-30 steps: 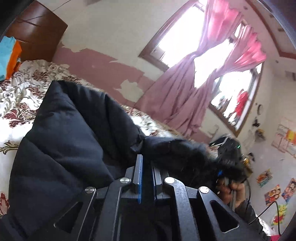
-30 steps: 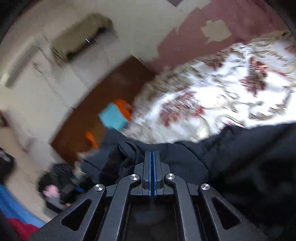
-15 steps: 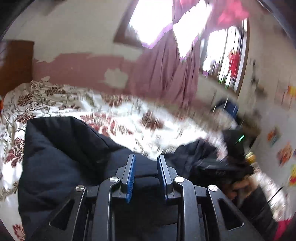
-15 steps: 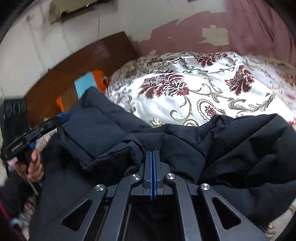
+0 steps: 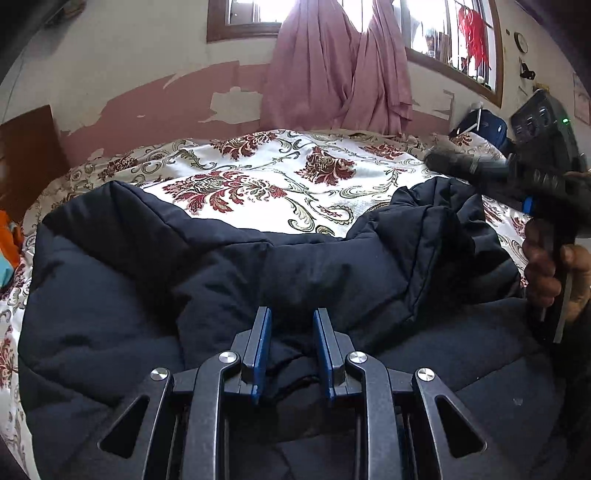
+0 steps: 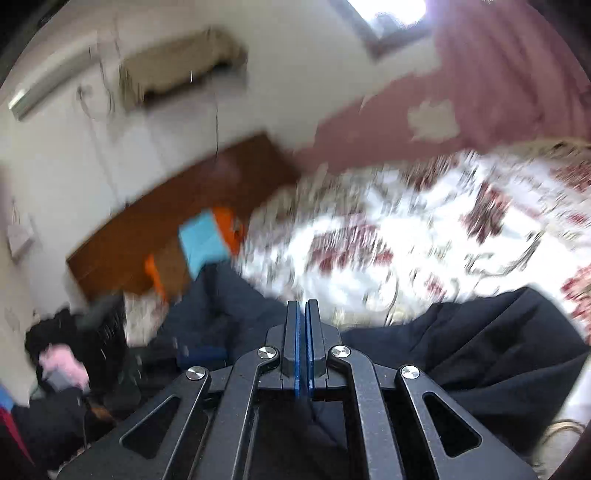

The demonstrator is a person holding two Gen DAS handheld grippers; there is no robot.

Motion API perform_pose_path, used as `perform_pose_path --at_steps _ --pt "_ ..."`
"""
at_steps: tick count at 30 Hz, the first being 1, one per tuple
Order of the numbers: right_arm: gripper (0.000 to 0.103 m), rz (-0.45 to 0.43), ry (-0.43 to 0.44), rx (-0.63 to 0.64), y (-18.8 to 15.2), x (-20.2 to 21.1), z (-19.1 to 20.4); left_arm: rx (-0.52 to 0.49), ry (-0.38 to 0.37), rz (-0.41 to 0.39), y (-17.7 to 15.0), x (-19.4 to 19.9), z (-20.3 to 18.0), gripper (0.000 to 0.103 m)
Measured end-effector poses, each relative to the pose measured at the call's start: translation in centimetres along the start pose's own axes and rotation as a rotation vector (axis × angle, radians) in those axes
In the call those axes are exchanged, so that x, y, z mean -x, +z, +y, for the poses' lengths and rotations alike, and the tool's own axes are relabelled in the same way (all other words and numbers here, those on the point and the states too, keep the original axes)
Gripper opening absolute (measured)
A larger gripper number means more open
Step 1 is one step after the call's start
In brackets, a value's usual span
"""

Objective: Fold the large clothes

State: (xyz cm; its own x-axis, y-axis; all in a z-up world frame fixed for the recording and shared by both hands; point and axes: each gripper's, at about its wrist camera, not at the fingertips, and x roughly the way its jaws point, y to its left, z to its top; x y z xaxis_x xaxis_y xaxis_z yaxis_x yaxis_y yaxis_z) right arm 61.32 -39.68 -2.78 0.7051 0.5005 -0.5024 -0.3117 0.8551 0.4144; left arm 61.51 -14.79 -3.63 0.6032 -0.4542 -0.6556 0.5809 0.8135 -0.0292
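Holding my left gripper (image 5: 291, 347) slack, jaws parted over the jacket (image 5: 155, 295), no pinch. Right gripper (image 6: 303, 347) clenched tight, nothing visibly between pads. Jacket lies crumpled on near edge of bed (image 5: 280, 184).

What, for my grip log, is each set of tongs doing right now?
Left tongs: open, jacket fabric between, not pinched.
Right tongs: shut; hold on jacket cannot be told.

We see daylight pour through the window (image 5: 447, 33), blown out white; the left view is sharp, the right smeared by motion blur, edges fisheye-bent and dark.
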Motion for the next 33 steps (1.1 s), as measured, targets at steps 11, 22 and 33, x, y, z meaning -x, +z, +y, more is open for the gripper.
perform_pose_path --at_steps 11,22,33 --pt "0.003 0.251 -0.158 0.259 -1.8 -0.6 1.7 -0.030 -0.004 0.071 0.4 -0.4 -0.1 0.022" --pt "0.003 0.380 -0.254 0.259 -3.0 -6.5 0.4 -0.094 0.106 0.220 1.8 -4.5 -0.4 0.023" --pt "0.003 0.406 -0.330 0.241 -3.6 -9.5 0.2 -0.034 0.126 0.226 1.4 -6.9 0.9 0.020"
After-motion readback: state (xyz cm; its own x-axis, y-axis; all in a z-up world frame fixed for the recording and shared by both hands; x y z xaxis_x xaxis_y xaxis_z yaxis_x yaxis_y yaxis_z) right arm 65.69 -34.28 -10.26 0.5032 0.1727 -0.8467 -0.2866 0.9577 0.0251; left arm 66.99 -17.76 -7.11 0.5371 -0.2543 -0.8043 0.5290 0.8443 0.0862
